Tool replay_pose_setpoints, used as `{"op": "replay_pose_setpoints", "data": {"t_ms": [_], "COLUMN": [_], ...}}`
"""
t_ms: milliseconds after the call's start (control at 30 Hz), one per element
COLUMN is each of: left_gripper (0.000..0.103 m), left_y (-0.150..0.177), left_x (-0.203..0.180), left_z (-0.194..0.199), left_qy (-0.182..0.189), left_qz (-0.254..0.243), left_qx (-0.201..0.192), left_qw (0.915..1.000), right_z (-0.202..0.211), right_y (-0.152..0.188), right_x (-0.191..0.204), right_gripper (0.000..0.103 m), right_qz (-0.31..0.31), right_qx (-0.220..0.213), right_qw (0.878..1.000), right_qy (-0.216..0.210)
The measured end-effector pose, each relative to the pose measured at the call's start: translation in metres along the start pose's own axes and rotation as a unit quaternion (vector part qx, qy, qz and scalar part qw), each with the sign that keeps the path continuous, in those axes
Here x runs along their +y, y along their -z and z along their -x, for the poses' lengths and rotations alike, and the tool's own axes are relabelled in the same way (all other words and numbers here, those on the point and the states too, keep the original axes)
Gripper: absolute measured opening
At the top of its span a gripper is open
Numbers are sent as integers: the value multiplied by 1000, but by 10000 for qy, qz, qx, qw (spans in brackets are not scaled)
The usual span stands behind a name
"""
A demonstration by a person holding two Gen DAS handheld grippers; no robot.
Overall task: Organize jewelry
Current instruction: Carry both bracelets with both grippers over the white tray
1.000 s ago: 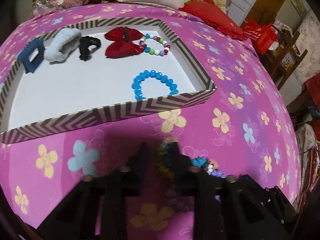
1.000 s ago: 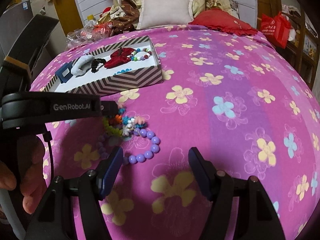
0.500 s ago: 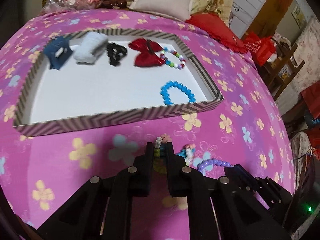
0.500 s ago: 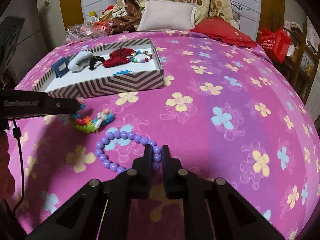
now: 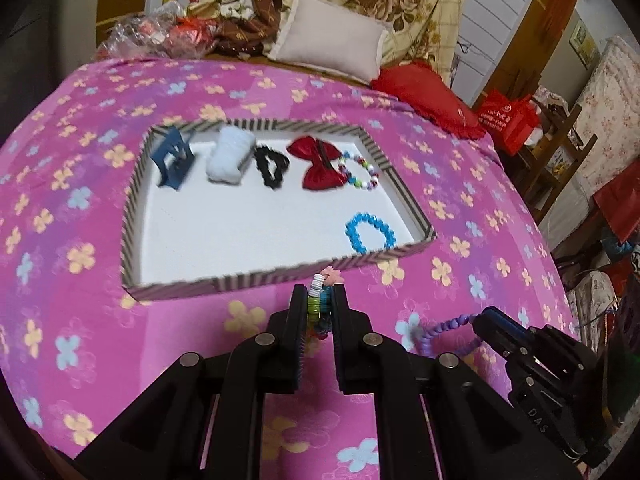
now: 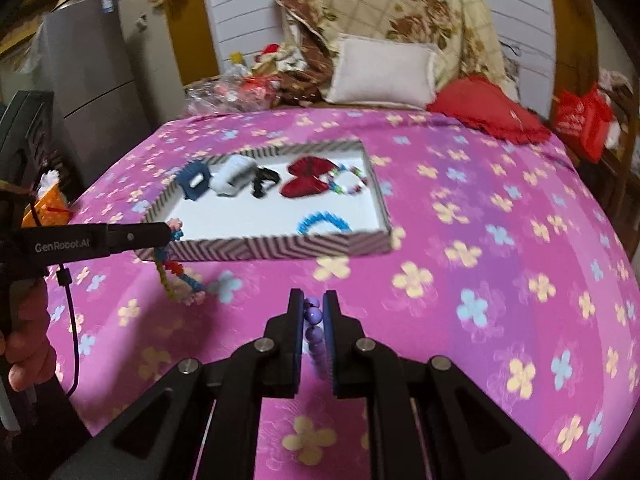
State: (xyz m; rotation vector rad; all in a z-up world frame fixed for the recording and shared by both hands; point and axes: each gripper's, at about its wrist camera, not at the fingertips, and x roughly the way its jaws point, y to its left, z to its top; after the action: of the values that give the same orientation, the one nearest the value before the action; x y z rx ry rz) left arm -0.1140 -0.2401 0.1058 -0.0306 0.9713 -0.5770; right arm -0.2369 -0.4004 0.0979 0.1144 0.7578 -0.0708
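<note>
Left tongs clamped on multicoloured bracelet, lower centre; right tongs pinching purple bead bracelet. Striped tray mid-frame on bed.

**A lived-in bedroom at home**

The work surface is a bed spread with a pink flowered sheet. At its head lie a white pillow, a red cushion and a bundled floral quilt. A grey fridge stands to the left, red shopping bags sit at the right, and white panelled walls with wooden door frames close the room behind.
</note>
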Motion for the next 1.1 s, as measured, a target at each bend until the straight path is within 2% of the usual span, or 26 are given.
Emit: {"op": "replay_pose_setpoints", "data": {"t_ms": [267,600,733,900,1100], "left_gripper": [2,2,2,2,3], "left_y": [-24,-60,-66,-57,-53], "left_x": [15,37,47,58,77], "left_z": [17,7,-7,-29,-45], "left_qy": [-242,-564,-573,-571,-640], "left_qz": [-18,213,414,578,757], "left_qx": [-263,-473,-367,-88,92], "left_qw": [9994,9971,9968,9967,9950], "right_z": [6,-36,-57,-89,-126], "right_y": [-44,-98,-108,-107,-101], "right_x": [19,53,59,61,48], "right_gripper": [9,9,9,9,9], "right_qz": [239,448,258,-139,-216], "right_qx": [-202,-177,-72,129,461], "right_qw": [9991,9970,9964,9930,9943], "right_qy": [-286,-599,-809,-1164,-935]}}
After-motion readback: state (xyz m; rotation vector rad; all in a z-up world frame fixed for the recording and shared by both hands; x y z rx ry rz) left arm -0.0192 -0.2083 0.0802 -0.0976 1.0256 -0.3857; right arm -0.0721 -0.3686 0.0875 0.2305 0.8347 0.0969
